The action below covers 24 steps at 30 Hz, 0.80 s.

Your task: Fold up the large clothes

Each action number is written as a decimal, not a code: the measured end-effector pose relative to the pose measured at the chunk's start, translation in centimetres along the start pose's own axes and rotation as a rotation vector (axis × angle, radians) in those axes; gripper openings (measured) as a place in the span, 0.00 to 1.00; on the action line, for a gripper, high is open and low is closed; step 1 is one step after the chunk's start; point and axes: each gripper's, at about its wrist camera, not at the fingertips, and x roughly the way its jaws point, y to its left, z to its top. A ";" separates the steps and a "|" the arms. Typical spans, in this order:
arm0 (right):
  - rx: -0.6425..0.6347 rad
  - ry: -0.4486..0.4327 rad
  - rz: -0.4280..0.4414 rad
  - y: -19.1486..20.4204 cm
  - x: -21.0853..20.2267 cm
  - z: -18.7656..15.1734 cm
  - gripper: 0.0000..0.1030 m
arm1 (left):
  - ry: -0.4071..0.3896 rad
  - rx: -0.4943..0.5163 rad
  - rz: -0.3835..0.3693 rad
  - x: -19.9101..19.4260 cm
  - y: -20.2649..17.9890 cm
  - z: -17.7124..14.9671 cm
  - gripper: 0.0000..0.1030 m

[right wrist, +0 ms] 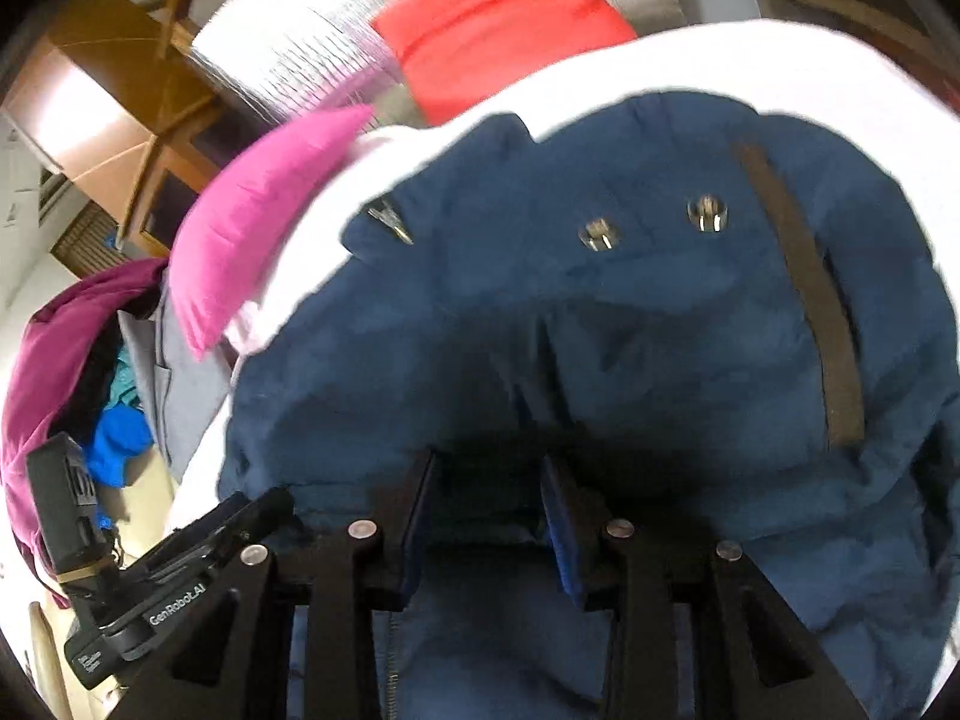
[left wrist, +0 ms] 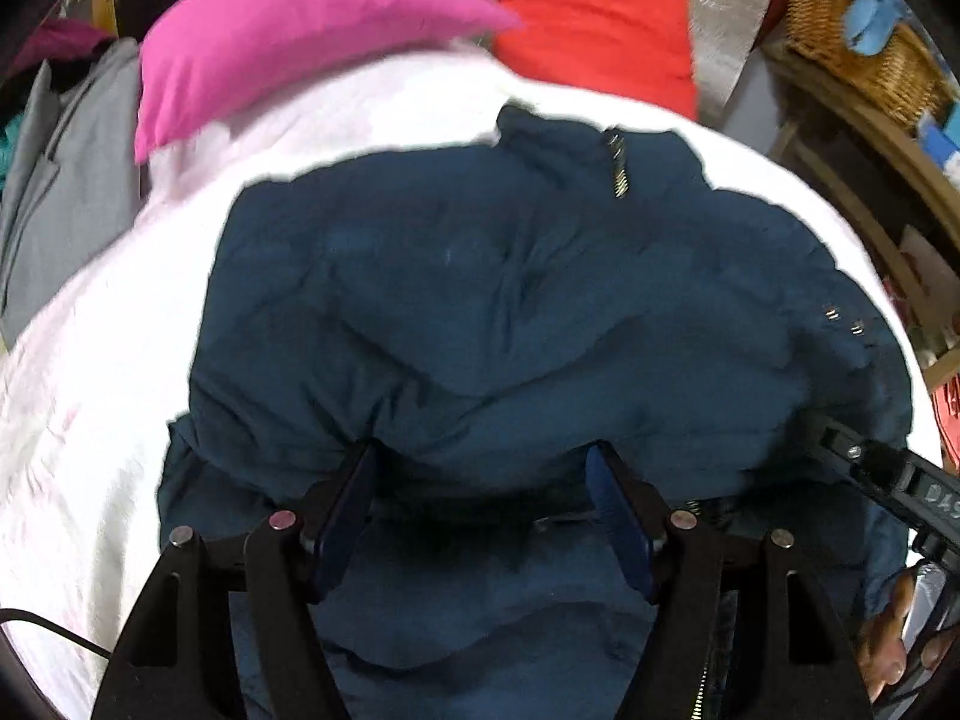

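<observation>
White bed (left wrist: pixel 108 360) | navy jacket (left wrist: pixel 510 300) collar pointing away | left tongs (left wrist: pixel 480 480), right tongs (right wrist: pixel 486 480) spread, unclamped

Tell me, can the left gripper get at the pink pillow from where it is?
Probably not yet. The left gripper sits at the near edge of the navy puffer jacket, jaws apart around a fold of it. The pink pillow lies beyond the jacket, across the white bedding.

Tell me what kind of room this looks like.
Probably a bedroom: the navy jacket lies on a white-sheeted bed with pink and red pillows, and a clothes pile sits beside it.
</observation>
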 end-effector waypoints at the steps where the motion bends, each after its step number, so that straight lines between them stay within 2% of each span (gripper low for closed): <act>1: 0.001 0.003 0.004 -0.1 0.1 0.1 0.38 | -0.001 0.012 0.011 0.0 -0.2 0.0 0.70; 3: 0.007 0.008 0.010 0.0 -0.2 0.2 0.38 | -0.006 0.029 0.025 -0.3 -0.7 0.1 0.70; 6: 0.010 0.002 0.027 0.2 -1.1 0.5 0.38 | -0.015 0.015 -0.004 -1.1 -0.6 0.3 0.70; 12: 0.011 -0.041 0.040 -0.4 -3.5 1.0 0.38 | -0.067 -0.020 -0.002 -4.0 2.0 -0.4 0.70; 19: 0.056 -0.087 0.012 -2.5 -6.2 1.1 0.38 | -0.083 -0.047 0.121 -4.6 5.6 -2.0 0.70; 24: 0.154 -0.164 0.002 -5.0 -7.7 2.2 0.38 | -0.116 -0.176 0.167 -5.7 10.3 -1.9 0.70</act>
